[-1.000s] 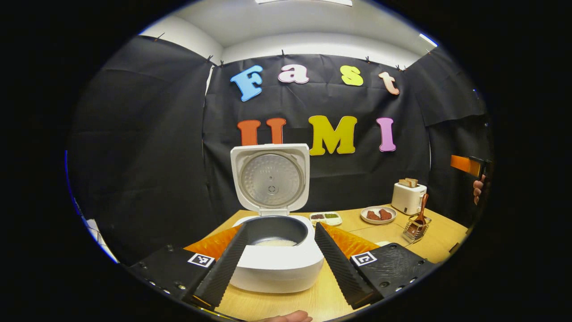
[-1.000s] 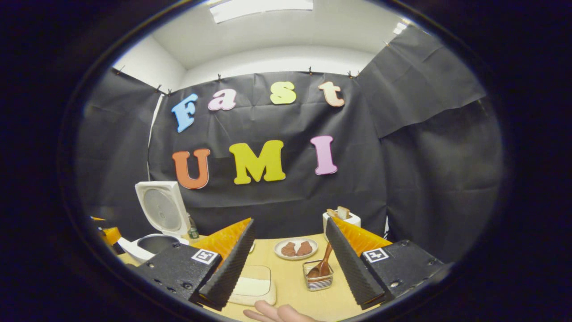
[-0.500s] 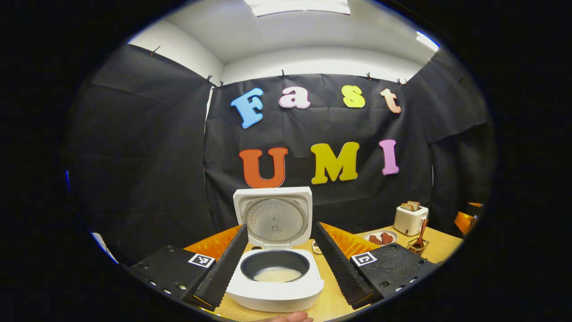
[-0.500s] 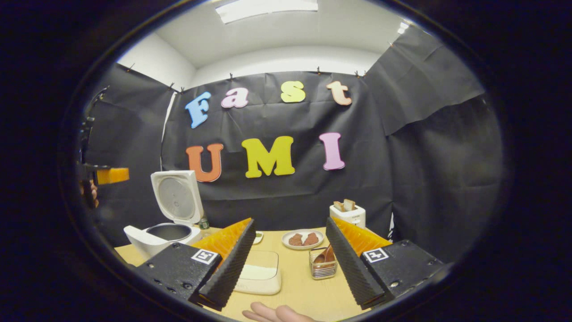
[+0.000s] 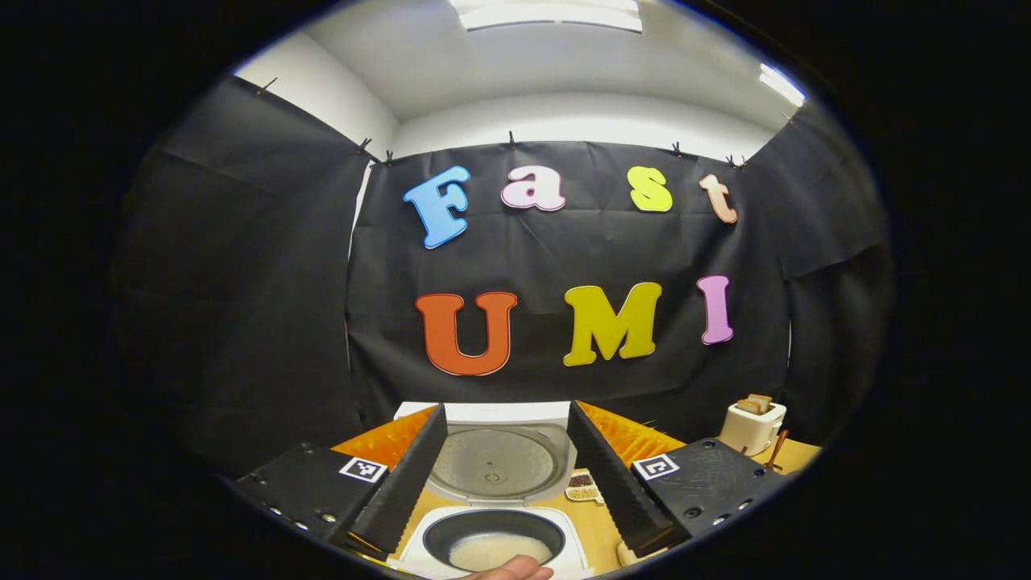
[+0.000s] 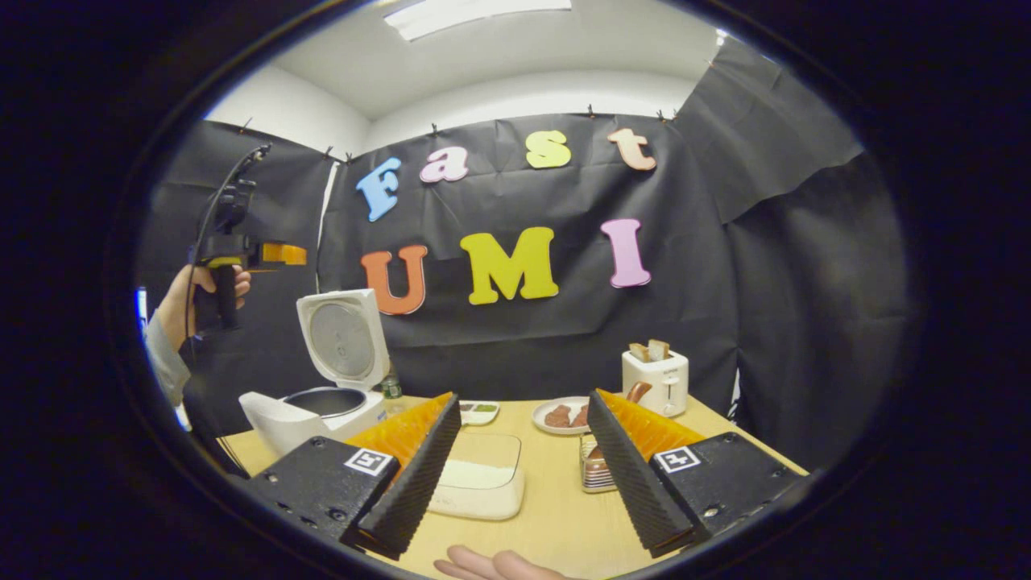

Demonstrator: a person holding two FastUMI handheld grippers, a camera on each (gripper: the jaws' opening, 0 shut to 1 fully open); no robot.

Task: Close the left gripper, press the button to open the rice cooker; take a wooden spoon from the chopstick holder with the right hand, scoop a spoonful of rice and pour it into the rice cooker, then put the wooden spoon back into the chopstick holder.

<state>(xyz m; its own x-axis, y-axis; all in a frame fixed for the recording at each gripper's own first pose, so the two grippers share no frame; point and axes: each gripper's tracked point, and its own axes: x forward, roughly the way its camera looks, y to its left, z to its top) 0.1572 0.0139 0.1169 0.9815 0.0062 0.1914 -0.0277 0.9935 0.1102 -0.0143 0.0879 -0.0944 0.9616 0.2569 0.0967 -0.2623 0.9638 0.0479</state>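
Observation:
The white rice cooker (image 5: pixel 564 536) stands just below my left gripper (image 5: pixel 506 407), its lid (image 5: pixel 499 459) up and white rice lying in the dark pot (image 5: pixel 495 544). That gripper is open and holds nothing. The right gripper view has the cooker (image 6: pixel 278 415) at the left, with the left gripper (image 6: pixel 278 254) held high above it by a hand. My right gripper (image 6: pixel 523 396) is open and empty over the table. A wire chopstick holder (image 6: pixel 594 474) sits partly behind its right finger, the wooden spoon's (image 6: pixel 636 392) handle rising from it. A white box of rice (image 6: pixel 479 482) lies between the fingers.
On the wooden table (image 6: pixel 556 515) stand a white toaster (image 6: pixel 656 379) with bread, a plate of brown food (image 6: pixel 560 415) and a small divided dish (image 6: pixel 481 411). A person's fingertips (image 6: pixel 491 564) show at the bottom edge.
The left gripper has risen well above the open cooker. The right gripper has come forward, so the chopstick holder is now closer and partly behind its right finger.

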